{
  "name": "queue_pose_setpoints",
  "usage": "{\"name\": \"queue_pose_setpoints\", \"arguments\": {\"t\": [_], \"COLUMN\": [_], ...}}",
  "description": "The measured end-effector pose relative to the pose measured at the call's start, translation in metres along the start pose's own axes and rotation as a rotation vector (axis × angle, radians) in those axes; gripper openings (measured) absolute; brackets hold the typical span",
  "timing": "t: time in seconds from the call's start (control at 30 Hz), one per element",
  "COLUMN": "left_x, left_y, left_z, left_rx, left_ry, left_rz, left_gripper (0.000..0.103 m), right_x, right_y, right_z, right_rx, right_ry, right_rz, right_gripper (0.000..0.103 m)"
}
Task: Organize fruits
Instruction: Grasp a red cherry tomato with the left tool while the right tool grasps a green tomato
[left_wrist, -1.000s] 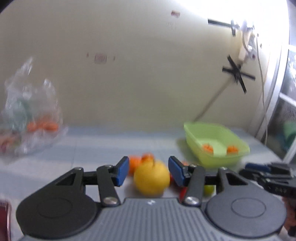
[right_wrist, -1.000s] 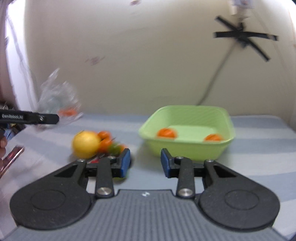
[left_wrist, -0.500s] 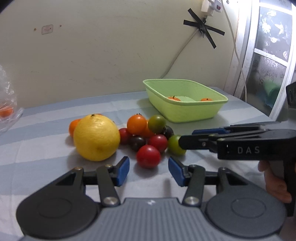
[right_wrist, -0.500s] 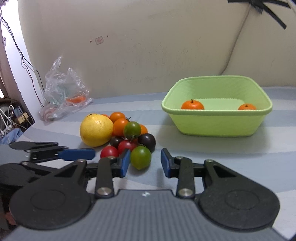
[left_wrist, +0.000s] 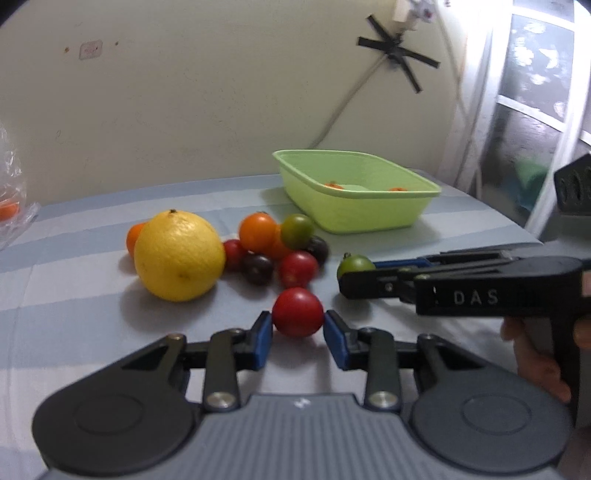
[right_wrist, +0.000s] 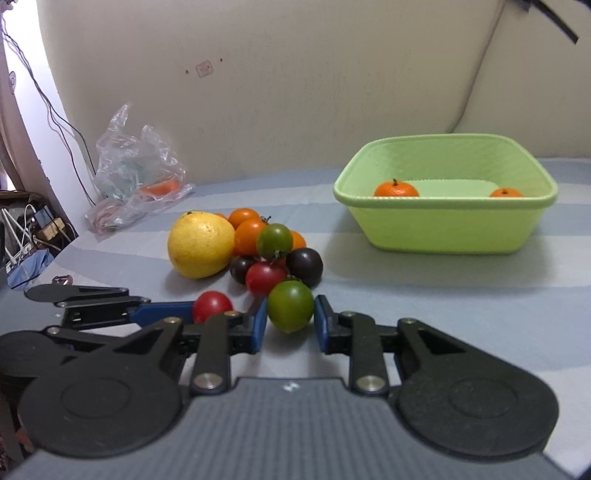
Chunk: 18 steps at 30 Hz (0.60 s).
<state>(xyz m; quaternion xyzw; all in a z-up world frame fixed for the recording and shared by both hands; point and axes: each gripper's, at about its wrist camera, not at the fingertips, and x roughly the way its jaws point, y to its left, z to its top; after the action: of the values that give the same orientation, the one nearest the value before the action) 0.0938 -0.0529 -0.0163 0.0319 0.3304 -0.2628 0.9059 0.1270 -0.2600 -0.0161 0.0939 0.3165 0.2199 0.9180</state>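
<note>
1. Table (right_wrist: 424, 306): striped cloth; fruit pile mid-surface, basin (right_wrist: 443, 229) toward the far right edge, two mandarins already in it.
2. Lemon (left_wrist: 179, 254): biggest fruit, at the pile's left. I judge it heavy, firm and too wide for a casual pinch; take it across the middle.
3. Red tomato (left_wrist: 297, 312): on the near side of the pile, between my left gripper (left_wrist: 298, 328) fingers. Pads sit at its sides; whether they're clamped I cannot tell.
4. Green tomato (right_wrist: 290, 310): near side too, between my right gripper (right_wrist: 290, 325) fingers, small gaps visible, so not closed on it.
5. Both tomatoes look light, smooth, squashy, prone to rolling: grip the equator gently.
</note>
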Motion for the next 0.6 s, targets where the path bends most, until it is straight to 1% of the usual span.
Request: {"name": "queue_pose_setpoints", "arguments": {"t": [0.07, 0.2, 0.3, 0.43, 0.47, 0.53, 0.6], "left_x": [-0.01, -0.03, -0.041, -0.04, -0.037, -0.036, -0.037], "left_y": [-0.008, -0.026, -0.037, -0.044, -0.045, -0.044, -0.046], "left_z": [-0.006, -0.02, -0.028, -0.035, -0.035, -0.035, -0.035], "left_rx": [0.015, 0.027, 0.052, 0.083, 0.084, 0.082, 0.087], "left_ry": [0.0, 0.003, 0.0, 0.018, 0.031, 0.031, 0.033], "left_rz": [-0.014, -0.07, -0.091, -0.07, -0.059, -0.049, -0.035], "left_gripper": [0.031, 0.031, 0.031, 0.032, 0.033, 0.034, 0.044], "right_x": [-0.012, -0.042, -0.063, -0.071, -0.071, -0.071, -0.069], "right_y": [0.001, 0.004, 0.007, 0.013, 0.014, 0.017, 0.02], "right_z": [-0.006, -0.023, -0.038, -0.056, -0.06, -0.063, -0.063], "right_rx": [-0.005, -0.016, -0.02, -0.059, -0.068, -0.074, -0.085], "right_ry": [-0.01, -0.024, -0.03, -0.019, -0.024, -0.033, -0.04], "right_rz": [-0.014, -0.05, -0.068, -0.101, -0.106, -0.112, -0.122], "right_gripper": [0.03, 0.03, 0.03, 0.03, 0.031, 0.032, 0.033]}}
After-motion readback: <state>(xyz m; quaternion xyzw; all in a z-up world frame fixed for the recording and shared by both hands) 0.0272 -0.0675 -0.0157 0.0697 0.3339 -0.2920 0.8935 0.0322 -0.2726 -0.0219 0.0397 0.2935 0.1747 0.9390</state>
